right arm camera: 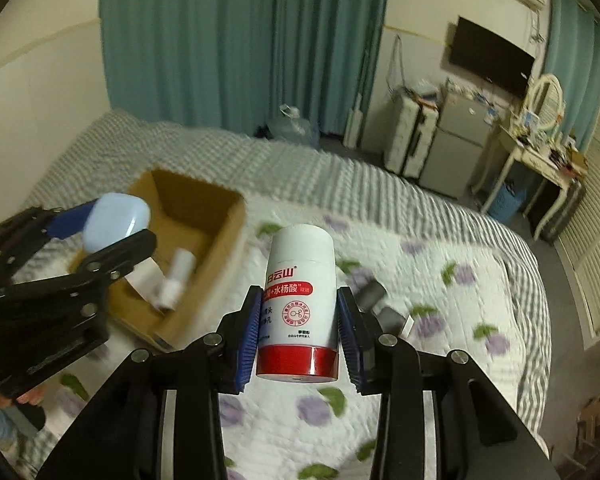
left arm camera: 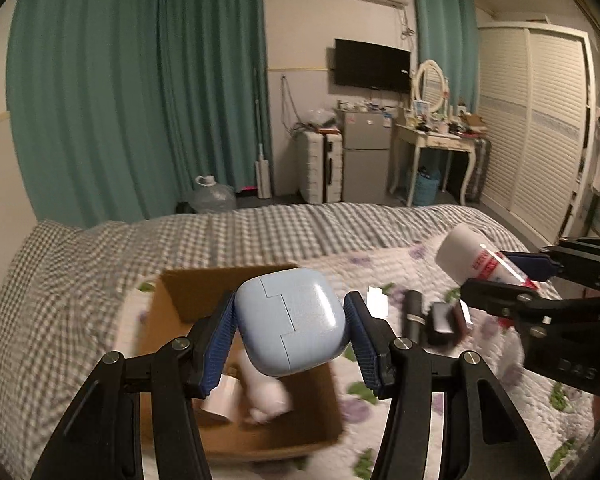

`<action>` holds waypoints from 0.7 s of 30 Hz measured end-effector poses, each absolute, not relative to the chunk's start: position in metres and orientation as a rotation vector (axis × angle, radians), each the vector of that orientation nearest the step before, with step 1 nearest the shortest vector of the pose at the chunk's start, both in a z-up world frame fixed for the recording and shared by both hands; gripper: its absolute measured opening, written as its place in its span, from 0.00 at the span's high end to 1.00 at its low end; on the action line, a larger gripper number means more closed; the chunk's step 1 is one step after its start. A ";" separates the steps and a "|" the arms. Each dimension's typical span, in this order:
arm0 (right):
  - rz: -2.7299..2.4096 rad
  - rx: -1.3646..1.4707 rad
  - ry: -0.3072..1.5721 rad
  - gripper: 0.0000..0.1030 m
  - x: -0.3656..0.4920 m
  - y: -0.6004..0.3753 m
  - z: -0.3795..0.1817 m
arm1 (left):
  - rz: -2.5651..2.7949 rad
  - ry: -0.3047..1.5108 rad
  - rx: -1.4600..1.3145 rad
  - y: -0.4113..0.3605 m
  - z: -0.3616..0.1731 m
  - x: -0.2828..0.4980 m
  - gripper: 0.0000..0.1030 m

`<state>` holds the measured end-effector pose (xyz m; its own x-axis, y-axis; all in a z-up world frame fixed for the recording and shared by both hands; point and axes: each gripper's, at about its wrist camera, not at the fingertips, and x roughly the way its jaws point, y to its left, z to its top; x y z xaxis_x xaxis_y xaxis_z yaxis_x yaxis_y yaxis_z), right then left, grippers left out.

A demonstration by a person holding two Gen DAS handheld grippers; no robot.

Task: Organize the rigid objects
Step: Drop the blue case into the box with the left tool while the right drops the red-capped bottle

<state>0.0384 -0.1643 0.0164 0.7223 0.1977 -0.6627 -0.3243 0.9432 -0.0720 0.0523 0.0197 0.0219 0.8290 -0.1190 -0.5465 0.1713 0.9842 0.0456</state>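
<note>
Blue case, pinched in my left gripper, hangs right over the box; my right gripper pinches the bottle off to the side.

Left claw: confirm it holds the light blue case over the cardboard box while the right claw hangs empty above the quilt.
Not quite. The right claw is not empty: the right wrist view shows it shut on a white bottle with a red base. The rest stands: the left claw holds the light blue case over the cardboard box.
</note>
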 end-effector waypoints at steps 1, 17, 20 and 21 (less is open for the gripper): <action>0.300 -0.189 0.700 0.65 0.040 -0.157 0.020 | -0.143 0.577 0.093 0.031 0.023 0.060 0.46; 0.405 -0.213 0.738 0.65 0.103 -0.067 -0.019 | -0.125 0.774 0.175 0.079 -0.056 0.139 0.46; 0.412 -0.210 0.758 0.65 0.116 -0.060 -0.033 | -0.110 0.806 0.163 0.081 -0.068 0.146 0.46; 0.412 -0.206 0.763 0.65 0.119 -0.058 -0.038 | -0.105 0.815 0.147 0.082 -0.069 0.149 0.45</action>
